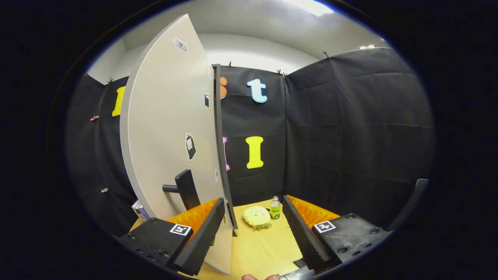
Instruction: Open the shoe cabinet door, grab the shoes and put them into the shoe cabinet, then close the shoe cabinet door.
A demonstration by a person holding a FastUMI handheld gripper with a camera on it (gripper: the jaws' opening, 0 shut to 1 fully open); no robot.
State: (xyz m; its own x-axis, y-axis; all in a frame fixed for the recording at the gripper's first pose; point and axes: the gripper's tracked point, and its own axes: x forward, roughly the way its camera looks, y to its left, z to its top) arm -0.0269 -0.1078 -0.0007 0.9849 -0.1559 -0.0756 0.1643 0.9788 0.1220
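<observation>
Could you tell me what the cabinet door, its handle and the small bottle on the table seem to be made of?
The cabinet door looks like laminated board, matt pale grey with a dark edge strip. Its handle seems matt black metal or plastic; the look leaves it open. The small bottle appears to be clear plastic with a green label. The gripper is open, its fingers either side of the door's edge, above the wood-look table.
</observation>
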